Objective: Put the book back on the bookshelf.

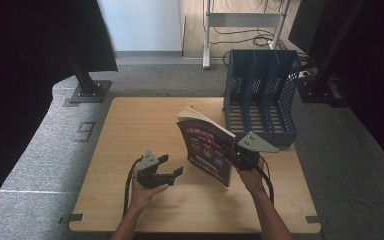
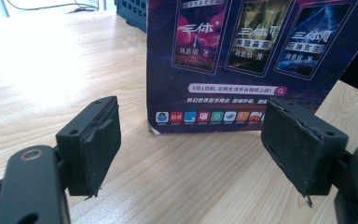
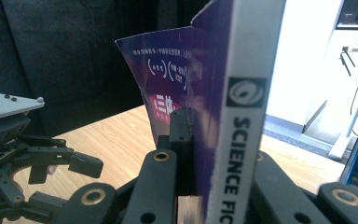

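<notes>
High view: right gripper clamped on science-fiction paperback, held upright at table centre, blue file rack at one o'clock. Left gripper spread, empty, at nine o'clock. Probably mid-carry; next, lift toward a rack slot, spine kept vertical.

In the left gripper view the book runs off the top edge, at twelve o'clock, and its small cover print is too fine to read. In the right gripper view the book's spine lettering is cut off at six o'clock, and the right gripper has one pad hidden behind the book.
</notes>
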Demonstrator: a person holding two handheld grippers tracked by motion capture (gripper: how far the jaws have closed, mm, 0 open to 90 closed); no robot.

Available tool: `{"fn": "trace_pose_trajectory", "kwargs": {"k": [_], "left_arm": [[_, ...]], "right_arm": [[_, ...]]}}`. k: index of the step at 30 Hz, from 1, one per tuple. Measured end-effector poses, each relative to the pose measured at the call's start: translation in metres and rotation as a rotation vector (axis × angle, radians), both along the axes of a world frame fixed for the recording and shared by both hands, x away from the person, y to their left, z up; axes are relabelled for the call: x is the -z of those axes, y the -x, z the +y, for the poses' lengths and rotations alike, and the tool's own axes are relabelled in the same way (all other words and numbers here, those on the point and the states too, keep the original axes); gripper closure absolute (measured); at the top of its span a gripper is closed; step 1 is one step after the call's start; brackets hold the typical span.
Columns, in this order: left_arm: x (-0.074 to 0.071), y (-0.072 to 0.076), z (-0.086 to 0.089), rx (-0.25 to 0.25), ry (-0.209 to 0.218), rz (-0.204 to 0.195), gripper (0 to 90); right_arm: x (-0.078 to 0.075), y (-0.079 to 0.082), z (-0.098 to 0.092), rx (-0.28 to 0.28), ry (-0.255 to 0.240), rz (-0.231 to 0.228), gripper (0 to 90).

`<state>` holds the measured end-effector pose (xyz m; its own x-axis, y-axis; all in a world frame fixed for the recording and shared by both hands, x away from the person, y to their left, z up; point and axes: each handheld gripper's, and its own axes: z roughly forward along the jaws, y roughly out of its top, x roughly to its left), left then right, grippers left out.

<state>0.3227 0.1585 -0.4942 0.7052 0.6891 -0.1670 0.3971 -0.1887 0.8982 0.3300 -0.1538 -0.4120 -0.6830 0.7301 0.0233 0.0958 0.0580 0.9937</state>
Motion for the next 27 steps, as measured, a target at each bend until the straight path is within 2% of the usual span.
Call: {"fn": "trace_pose_trajectory", "kwargs": {"k": [13,18,27], "left_arm": [[0.000,0.000,0.001,-0.003,-0.002,0.005,19.9],[0.001,-0.001,0.000,0.004,0.012,0.023,19.9],[0.001,-0.001,0.001,-0.005,0.010,0.023,20.1]], "right_arm": [[-0.004,0.000,-0.001,0.015,-0.016,-0.015,81.4],[-0.007,0.000,-0.002,0.022,-0.024,-0.019,81.4],[-0.014,0.000,-0.003,0.036,-0.030,-0.031,81.4]]}}
